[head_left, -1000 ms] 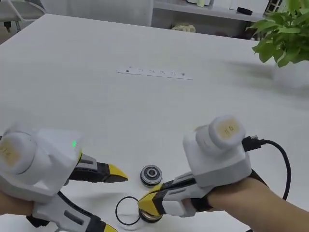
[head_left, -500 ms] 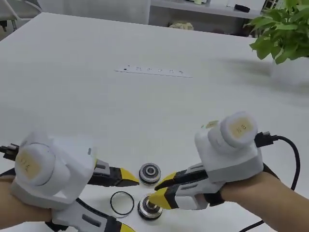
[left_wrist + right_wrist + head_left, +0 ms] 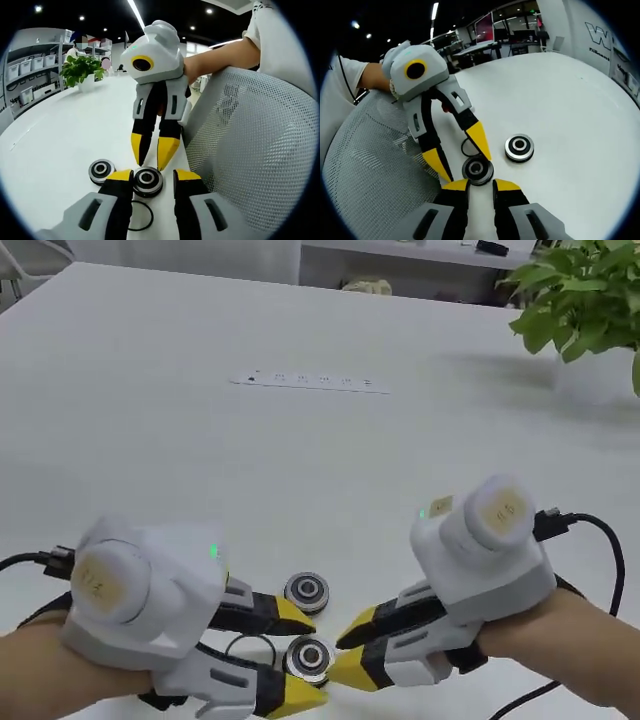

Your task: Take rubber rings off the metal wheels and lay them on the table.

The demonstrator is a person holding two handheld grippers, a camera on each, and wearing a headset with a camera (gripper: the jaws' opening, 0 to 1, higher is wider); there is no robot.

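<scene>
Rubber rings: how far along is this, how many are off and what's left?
Done: one rubber ring lies loose on the table by the left gripper. In hand: its open jaws flank the nearer wheel, with the right gripper pointing at it. Left: the farther wheel, standing apart, apparently with a dark outer band on it.

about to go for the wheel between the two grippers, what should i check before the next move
1. Small round metal wheel sits between the open tips of the left gripper: ok.
2. Right gripper is open, with its tips just short of that wheel: ok.
3. Rubber ring present on that wheel's rim: cannot tell.
4. Loose black rubber ring lies flat on the white table, under the left gripper: ok.
5. Second metal wheel stands apart from both grippers: ok.
</scene>
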